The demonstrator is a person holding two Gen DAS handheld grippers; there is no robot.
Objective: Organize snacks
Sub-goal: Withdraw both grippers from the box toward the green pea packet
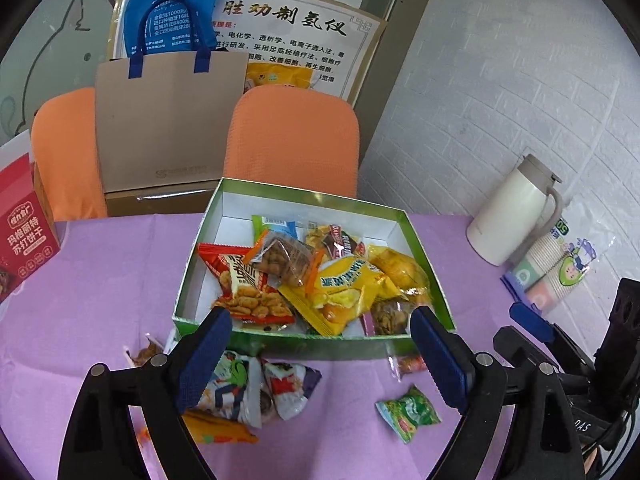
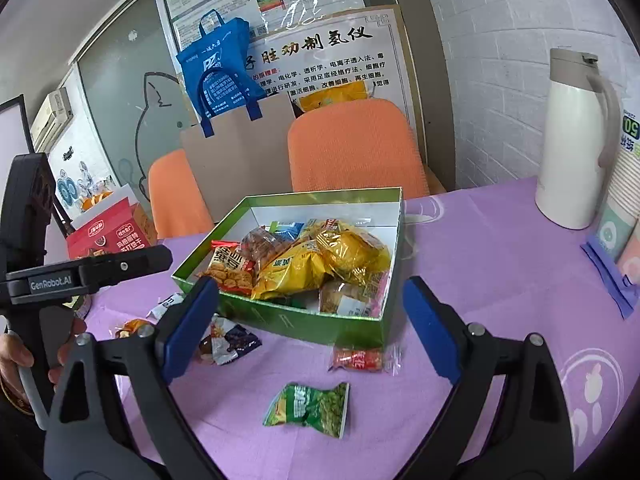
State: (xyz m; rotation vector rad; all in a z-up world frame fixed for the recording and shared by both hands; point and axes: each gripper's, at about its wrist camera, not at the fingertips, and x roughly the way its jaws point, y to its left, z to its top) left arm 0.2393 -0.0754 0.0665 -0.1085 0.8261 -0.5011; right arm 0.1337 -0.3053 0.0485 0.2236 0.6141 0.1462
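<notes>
A green box (image 1: 304, 344) (image 2: 300, 322) sits open on the purple tablecloth, holding several snack packets, mostly yellow, red and orange. My left gripper (image 1: 321, 314) hovers open over the box's near edge with nothing between its fingers. My right gripper (image 2: 311, 286) is also open and empty, just in front of the box. Loose packets lie on the cloth before the box: a green one (image 1: 408, 412) (image 2: 310, 406), a clear red-orange one (image 1: 410, 364) (image 2: 362, 359), a white-and-green one (image 1: 236, 388), a white-and-red one (image 1: 286, 390) and a small brown sweet (image 1: 144, 354) (image 2: 130, 328).
A white thermos jug (image 1: 512, 216) (image 2: 576, 140) and a sleeve of paper cups (image 1: 556, 272) stand at the right. A red cracker box (image 1: 20, 232) is at the left edge. Orange chairs (image 1: 292, 140) and a brown paper bag (image 1: 168, 128) stand behind the table.
</notes>
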